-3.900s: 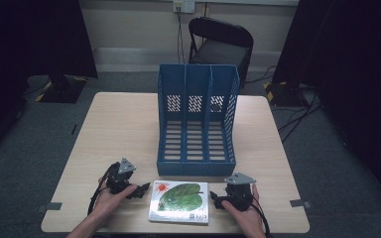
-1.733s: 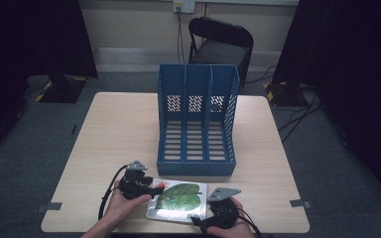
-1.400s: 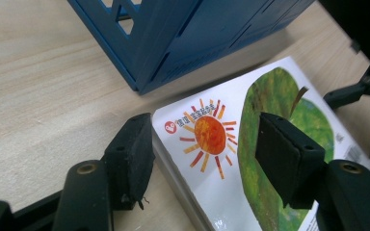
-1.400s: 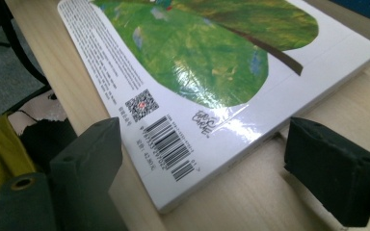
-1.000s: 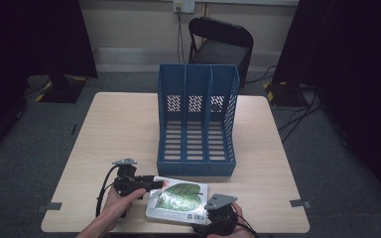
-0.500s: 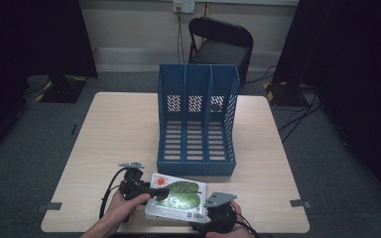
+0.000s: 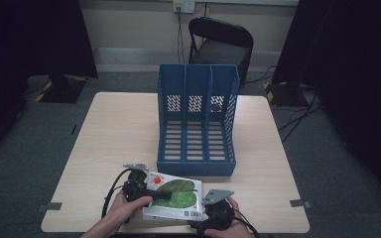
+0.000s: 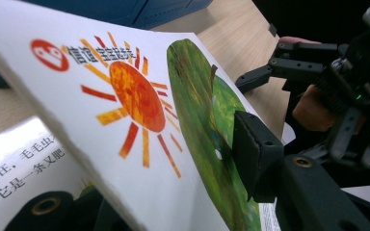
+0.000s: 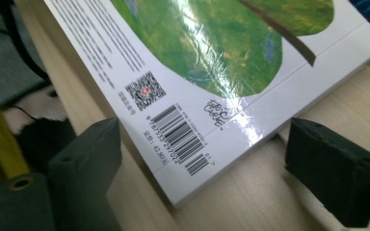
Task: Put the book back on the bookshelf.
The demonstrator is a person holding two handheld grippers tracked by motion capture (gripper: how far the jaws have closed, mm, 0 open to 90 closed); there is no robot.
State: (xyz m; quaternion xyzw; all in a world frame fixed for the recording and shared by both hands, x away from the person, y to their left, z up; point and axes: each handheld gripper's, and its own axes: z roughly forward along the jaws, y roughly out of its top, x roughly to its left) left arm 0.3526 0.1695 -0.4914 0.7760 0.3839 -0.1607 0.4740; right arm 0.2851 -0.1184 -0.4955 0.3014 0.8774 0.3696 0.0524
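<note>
Book [image 7: 174, 198]: picture book with leaf cover, at the table's [image 7: 109, 134] near edge, just before the blue file rack [image 7: 197, 119]; left side now lifted off the table, having lain flat seconds ago.
Left gripper [image 8: 250, 159]: jaws just closed, clamped on the book's cover edge.
Right gripper [image 9: 207, 159]: jaws wide, straddling the barcode corner, not touching.
Judgement: pickup under way; racking likely next.

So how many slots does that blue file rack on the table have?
3. The blue file rack has a left slot, a middle slot and a right slot, side by side, open toward the book. All three look empty.
</note>
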